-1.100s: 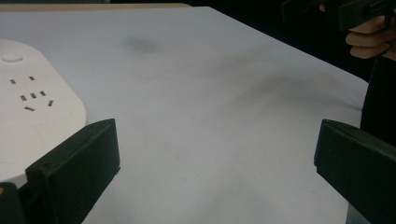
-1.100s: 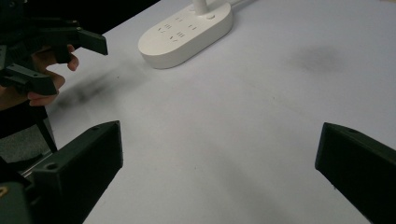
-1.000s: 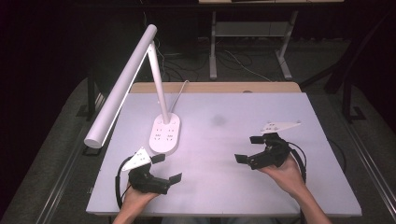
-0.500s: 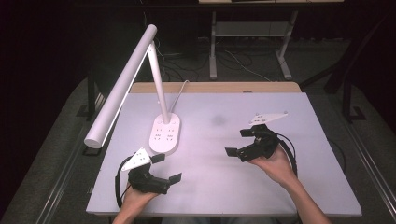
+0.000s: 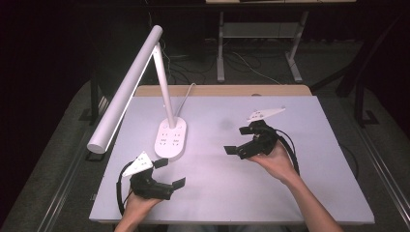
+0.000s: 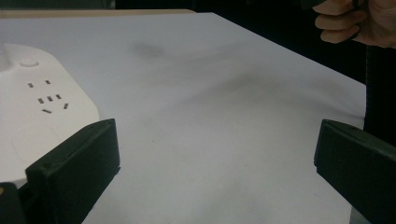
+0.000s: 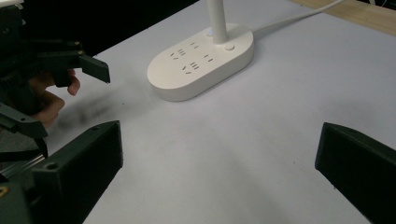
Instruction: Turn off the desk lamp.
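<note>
Desk lamp point(image 5: 170, 137), white, oval socketed base, stands between two wide-open hand-held grippers.

One desk lamp point(image 5: 145, 92) is counted on the worktop point(image 5: 290, 193), with one base point(image 5: 170, 139) bearing socket outlets and one white cable point(image 5: 187, 91) leading from it. Two hand-held grippers are counted, a left hand-held gripper point(image 5: 169, 173) and a right hand-held gripper point(image 5: 236, 140), each held by one hand.

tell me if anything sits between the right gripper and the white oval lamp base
Nothing visible does. Only bare white tabletop lies between the open right gripper and the white oval lamp base.
</note>
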The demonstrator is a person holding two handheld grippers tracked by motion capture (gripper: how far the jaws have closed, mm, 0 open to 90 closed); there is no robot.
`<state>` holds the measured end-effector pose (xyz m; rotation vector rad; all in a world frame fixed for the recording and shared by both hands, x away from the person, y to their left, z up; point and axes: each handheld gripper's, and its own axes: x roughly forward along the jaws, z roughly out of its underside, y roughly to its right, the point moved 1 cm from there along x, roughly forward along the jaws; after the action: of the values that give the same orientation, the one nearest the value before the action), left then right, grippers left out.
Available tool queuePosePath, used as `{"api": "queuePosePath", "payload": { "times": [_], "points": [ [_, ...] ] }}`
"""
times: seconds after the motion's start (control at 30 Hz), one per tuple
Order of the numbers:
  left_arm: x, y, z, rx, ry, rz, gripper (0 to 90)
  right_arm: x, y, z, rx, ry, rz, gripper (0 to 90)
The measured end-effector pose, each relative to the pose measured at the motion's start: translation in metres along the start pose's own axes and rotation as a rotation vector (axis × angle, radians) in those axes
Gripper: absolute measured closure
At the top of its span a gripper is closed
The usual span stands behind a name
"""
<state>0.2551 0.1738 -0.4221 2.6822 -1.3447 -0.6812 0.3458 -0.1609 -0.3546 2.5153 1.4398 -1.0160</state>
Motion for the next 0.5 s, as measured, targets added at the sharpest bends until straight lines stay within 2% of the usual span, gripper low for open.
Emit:
{"api": "queuePosePath", "payload": {
  "times": [0.13, 0.5],
  "points": [
    [0.000, 0.000, 0.000, 0.000, 0.000, 0.000, 0.0, 0.002, 0.003, -0.008, 0.008, 0.019, -0.022, 0.8],
    [0.003, 0.000, 0.000, 0.003, -0.006, 0.004, 0.0, 0.014, 0.009, -0.029, -0.010, 0.018, -0.028, 0.8]
  ]
}}
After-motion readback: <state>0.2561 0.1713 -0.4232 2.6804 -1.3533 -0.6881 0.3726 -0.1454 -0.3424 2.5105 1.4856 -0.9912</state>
